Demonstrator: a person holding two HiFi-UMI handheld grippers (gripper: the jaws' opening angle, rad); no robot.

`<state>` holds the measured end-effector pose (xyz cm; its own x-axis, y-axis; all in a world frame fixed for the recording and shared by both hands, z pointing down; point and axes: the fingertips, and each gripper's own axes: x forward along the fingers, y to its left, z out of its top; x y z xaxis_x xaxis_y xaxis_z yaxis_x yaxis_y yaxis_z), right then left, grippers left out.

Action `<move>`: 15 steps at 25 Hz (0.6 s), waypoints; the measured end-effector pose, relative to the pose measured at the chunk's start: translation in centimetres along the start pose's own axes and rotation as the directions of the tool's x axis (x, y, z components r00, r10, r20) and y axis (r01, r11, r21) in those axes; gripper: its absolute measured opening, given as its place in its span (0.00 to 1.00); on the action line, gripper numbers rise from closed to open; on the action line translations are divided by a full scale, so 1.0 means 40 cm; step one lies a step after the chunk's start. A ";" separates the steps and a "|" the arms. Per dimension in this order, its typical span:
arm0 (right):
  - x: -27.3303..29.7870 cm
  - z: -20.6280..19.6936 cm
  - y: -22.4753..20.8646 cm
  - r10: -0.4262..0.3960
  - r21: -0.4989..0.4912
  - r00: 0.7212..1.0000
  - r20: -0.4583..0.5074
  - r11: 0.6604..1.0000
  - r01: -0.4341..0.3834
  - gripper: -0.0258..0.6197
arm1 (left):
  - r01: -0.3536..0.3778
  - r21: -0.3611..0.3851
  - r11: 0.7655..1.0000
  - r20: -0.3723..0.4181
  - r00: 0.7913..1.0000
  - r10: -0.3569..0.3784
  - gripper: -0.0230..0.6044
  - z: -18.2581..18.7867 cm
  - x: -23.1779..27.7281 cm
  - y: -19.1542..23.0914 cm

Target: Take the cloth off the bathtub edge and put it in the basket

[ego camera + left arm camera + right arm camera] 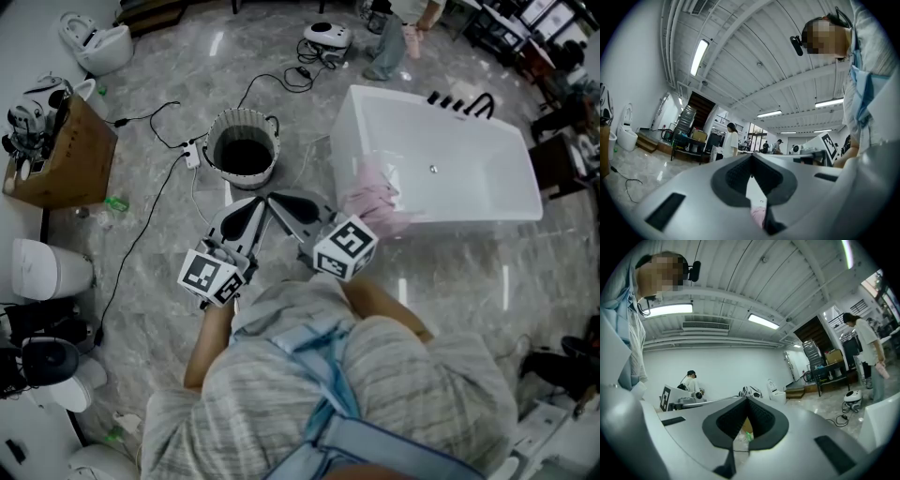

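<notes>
A: Cloth, position?
B: Pink cloth (377, 200), crumpled, draped over the rim of the white bathtub (469, 214) at its near left corner.
A: Basket?
B: Round basket (246, 176), upright on the floor left of the tub, apart from it. Pale ribbed wall; interior dark, possibly empty.

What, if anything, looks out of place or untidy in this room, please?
The crumpled pink cloth hangs bunched and uneven over the edge of the white bathtub nearest the person. Black cables also trail loosely across the grey marble floor beside the ribbed white basket.
</notes>
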<state>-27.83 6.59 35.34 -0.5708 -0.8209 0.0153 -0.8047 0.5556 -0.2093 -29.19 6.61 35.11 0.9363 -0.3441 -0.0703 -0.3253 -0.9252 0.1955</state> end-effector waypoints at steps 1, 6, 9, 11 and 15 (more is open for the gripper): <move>-0.002 0.002 -0.005 -0.004 -0.002 1.000 0.000 1.000 0.004 0.05 | 0.006 -0.001 1.000 -0.001 1.000 -0.006 0.04 0.000 0.007 0.000; -0.036 0.006 -0.061 -0.025 -0.009 1.000 -0.002 1.000 0.025 0.04 | 0.025 -0.008 1.000 -0.014 1.000 -0.025 0.04 -0.016 0.071 -0.014; -0.075 0.010 -0.117 -0.044 -0.002 0.999 0.002 0.999 0.044 0.04 | 0.041 -0.010 0.999 -0.027 0.999 -0.041 0.04 -0.033 0.134 -0.035; -0.105 0.013 -0.161 -0.055 0.005 0.998 0.005 0.998 0.055 0.05 | 0.050 -0.011 0.999 -0.034 0.998 -0.050 0.04 -0.045 0.183 -0.051; -0.175 0.022 -0.257 -0.070 0.011 0.998 0.004 0.998 0.070 0.05 | 0.059 -0.011 0.998 -0.041 0.997 -0.060 0.04 -0.065 0.297 -0.089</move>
<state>-15.44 6.52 36.51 -0.5125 -0.8583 0.0257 -0.8407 0.4955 -0.2184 -16.57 6.22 36.12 0.9587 -0.2812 -0.0414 -0.2676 -0.9421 0.2020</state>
